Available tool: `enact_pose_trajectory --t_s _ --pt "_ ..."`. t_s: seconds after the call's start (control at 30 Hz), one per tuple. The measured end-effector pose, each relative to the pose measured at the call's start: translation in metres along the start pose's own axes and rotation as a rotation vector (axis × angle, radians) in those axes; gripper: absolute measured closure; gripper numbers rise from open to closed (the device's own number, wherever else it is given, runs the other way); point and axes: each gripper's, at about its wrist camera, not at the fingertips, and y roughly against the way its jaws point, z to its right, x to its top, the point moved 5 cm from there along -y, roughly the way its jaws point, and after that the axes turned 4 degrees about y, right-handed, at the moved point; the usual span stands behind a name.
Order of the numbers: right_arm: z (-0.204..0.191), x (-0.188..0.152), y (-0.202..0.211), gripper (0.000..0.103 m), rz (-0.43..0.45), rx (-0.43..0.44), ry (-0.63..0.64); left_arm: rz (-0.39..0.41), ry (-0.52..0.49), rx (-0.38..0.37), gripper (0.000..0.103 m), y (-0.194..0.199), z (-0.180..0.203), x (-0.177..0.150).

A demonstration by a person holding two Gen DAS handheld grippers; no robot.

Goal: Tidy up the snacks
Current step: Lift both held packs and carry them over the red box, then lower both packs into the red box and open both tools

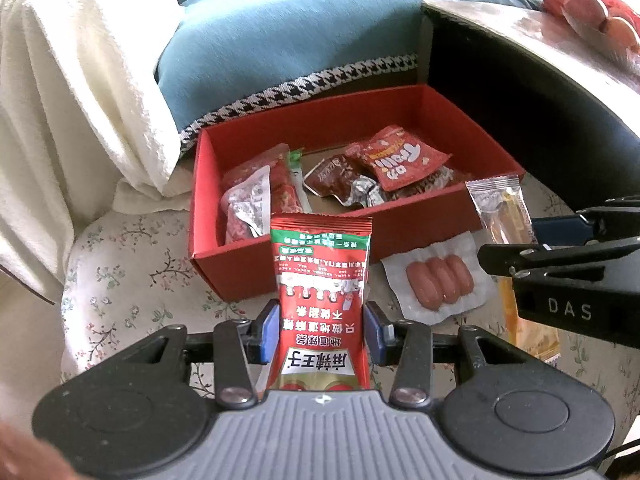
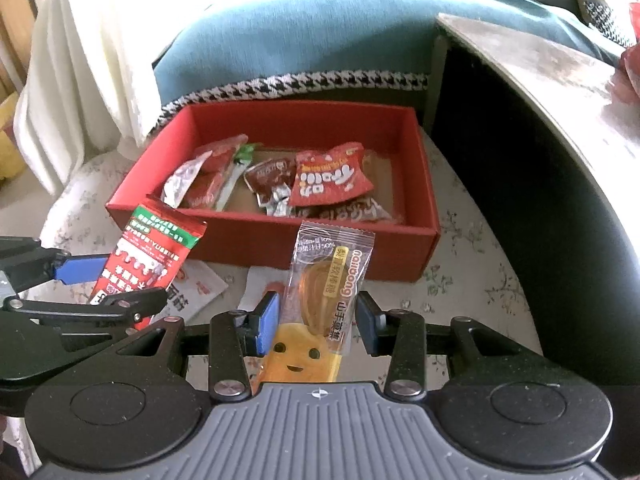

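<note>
My left gripper (image 1: 322, 330) is shut on a red and green snack packet (image 1: 320, 280), held upright in front of the red box (image 1: 280, 252). In the right wrist view the same left gripper (image 2: 116, 280) and its red packet (image 2: 148, 256) sit at the left. My right gripper (image 2: 318, 320) is shut on a clear and yellow lollipop packet (image 2: 328, 284), lifted just short of the red box (image 2: 320, 246). That lollipop packet (image 1: 504, 208) also shows at the right of the left wrist view. Several snack packets (image 2: 332, 180) lie inside the box.
A sealed pack of small sausages (image 1: 438, 280) lies on the floral cloth (image 1: 120, 272) right of the box. A white printed packet (image 2: 196, 288) lies under the left gripper. A dark table edge (image 2: 560, 200) rises at the right; a teal cushion (image 2: 300, 40) and a white blanket (image 1: 72, 80) lie behind.
</note>
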Motion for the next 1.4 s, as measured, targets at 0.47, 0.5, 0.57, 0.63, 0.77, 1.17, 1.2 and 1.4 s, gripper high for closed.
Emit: enact_pose_trajectory --t_s 0.47,0.5,0.57,0.63,0.77,1.17,1.2,1.4 --pt "-0.002 0.023 0.004 0.054 0.035 0.002 0.017 0.036 0.022 0.006 0.066 0.001 -0.003 0.011" --pt "-0.001 0.025 0.004 0.054 0.036 0.003 0.016 0.037 0.025 0.007 0.066 0.001 -0.003 0.011" --pt "0.000 0.027 0.002 0.054 0.044 0.001 0.016 0.037 0.028 0.009 0.066 -0.001 -0.004 0.012" --pt "0.001 0.029 0.000 0.054 0.047 0.003 0.017 0.042 0.029 0.014 0.066 -0.003 -0.004 0.015" --pt "0.001 0.034 -0.003 0.054 0.057 0.004 0.027 0.071 0.031 0.022 0.066 -0.004 -0.004 0.023" --pt "0.005 0.072 -0.013 0.054 0.081 0.000 0.042 0.106 0.053 0.029 0.066 -0.015 -0.014 0.060" --pt "0.006 0.075 -0.015 0.054 0.081 0.000 0.040 0.109 0.056 0.027 0.066 -0.017 -0.015 0.063" --pt "0.009 0.095 -0.030 0.054 0.085 -0.003 0.042 0.113 0.061 0.032 0.066 -0.029 -0.016 0.080"
